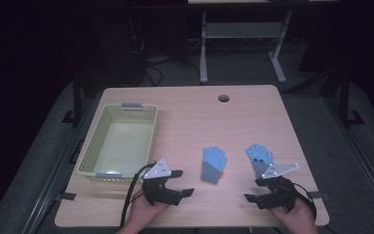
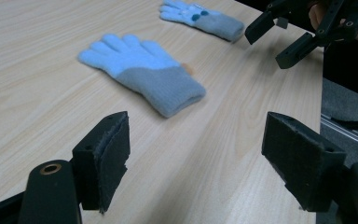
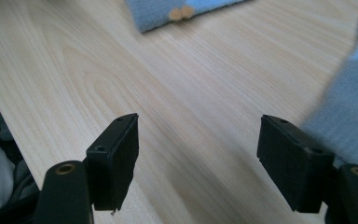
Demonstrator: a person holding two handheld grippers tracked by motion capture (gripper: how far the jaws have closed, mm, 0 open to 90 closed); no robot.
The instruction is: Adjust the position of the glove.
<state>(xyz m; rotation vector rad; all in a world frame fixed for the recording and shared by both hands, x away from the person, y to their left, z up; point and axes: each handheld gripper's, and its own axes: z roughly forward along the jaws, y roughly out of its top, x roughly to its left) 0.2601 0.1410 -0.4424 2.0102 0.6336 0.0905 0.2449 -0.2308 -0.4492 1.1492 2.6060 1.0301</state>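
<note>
The left gripper (image 1: 181, 183) has its jaws spread wide with nothing between them, low over the surface (image 1: 185, 117) at about 7 o'clock on it. The right gripper (image 1: 260, 190) is the same, jaws spread and empty, at about 5 o'clock.

The near glove (image 1: 213, 165) lies flat at 6 o'clock, just inward of the left gripper, cuff toward the person. The far glove (image 1: 259, 158) lies at 4 o'clock, cuff close beside the right gripper; in the right gripper view its grey cuff (image 3: 349, 126) sits just off the right-hand jaw, apart from it as far as the blurred edge lets me judge.

Risks, as I judge them: knit cloth this thin and flat may slide ahead of the jaws instead of being pinched, or only a loose fold gets caught and the glove slips out mid-carry. The two grippers are close enough to knock together if both reach inward. A dangling glove could catch on the rim of the basket (image 1: 119, 141) at 9 o'clock.

Count: two gloves, one basket, two grippers.
</note>
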